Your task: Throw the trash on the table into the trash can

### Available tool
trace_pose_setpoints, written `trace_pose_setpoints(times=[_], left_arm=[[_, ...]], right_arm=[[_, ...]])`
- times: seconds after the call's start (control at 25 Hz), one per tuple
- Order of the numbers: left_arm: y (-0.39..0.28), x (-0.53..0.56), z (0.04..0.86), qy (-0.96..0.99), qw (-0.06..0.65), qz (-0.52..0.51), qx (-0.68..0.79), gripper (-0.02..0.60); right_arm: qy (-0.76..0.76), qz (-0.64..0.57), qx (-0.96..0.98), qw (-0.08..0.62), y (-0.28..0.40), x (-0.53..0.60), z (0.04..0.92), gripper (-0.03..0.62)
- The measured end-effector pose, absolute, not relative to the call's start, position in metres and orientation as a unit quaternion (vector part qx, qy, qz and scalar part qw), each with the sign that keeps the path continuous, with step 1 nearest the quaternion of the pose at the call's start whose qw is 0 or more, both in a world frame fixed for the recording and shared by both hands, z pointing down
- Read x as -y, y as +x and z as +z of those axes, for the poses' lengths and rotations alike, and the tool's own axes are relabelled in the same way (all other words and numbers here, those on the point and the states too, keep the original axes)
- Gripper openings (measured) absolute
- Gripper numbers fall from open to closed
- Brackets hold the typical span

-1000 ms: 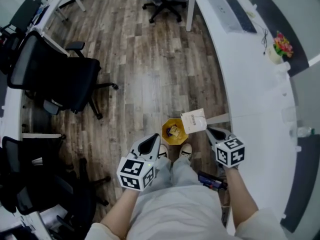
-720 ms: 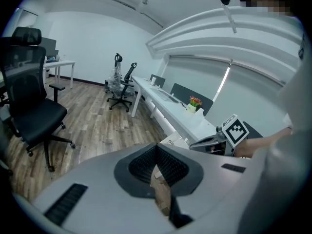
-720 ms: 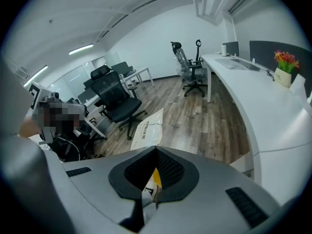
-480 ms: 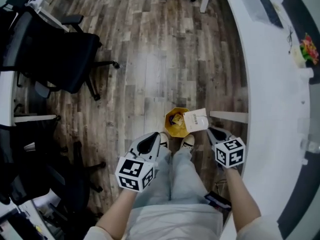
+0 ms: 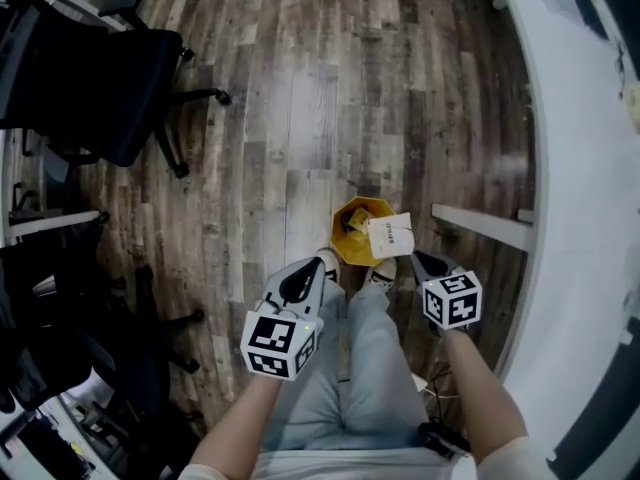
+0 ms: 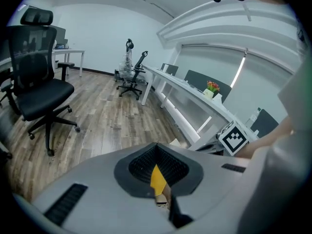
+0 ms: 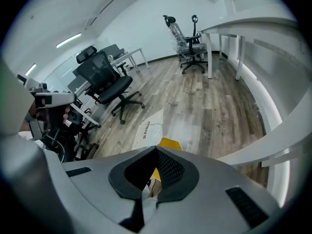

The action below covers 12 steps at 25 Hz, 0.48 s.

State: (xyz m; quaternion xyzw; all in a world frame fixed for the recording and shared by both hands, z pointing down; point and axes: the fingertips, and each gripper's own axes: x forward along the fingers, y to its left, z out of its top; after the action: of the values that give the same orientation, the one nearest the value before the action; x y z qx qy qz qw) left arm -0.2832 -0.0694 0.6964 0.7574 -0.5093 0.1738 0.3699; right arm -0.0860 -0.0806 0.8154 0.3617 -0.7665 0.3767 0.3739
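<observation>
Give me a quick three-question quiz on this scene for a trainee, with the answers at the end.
1. Multiple choice: what does the right gripper hold? A) a white paper B) a bottle C) nothing
2. True or false: the yellow trash can stands on the white table.
3. Fill in: in the head view, the black office chair is at the upper ____.

Key: 1 A. 2 False: it stands on the wood floor, beside the table. 3 Left.
</observation>
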Motion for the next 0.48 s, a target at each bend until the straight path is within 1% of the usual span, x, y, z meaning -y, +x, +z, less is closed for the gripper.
trace_pose_setpoints(times=[0.12,0.48], left_arm=[[-0.281,0.068,0.721,0.755,0.378,0.175,0.507,0.002],[-0.289,0.071,0.773,0.742,0.390,0.171,0.518,0.000]], right_arm=[[0.363,0.386,0.759,0.380,-0.085,0.077,0.851,0.031],[0.352,0.405,0.728,0.427,-0.094,0.065,0.955,0.031]])
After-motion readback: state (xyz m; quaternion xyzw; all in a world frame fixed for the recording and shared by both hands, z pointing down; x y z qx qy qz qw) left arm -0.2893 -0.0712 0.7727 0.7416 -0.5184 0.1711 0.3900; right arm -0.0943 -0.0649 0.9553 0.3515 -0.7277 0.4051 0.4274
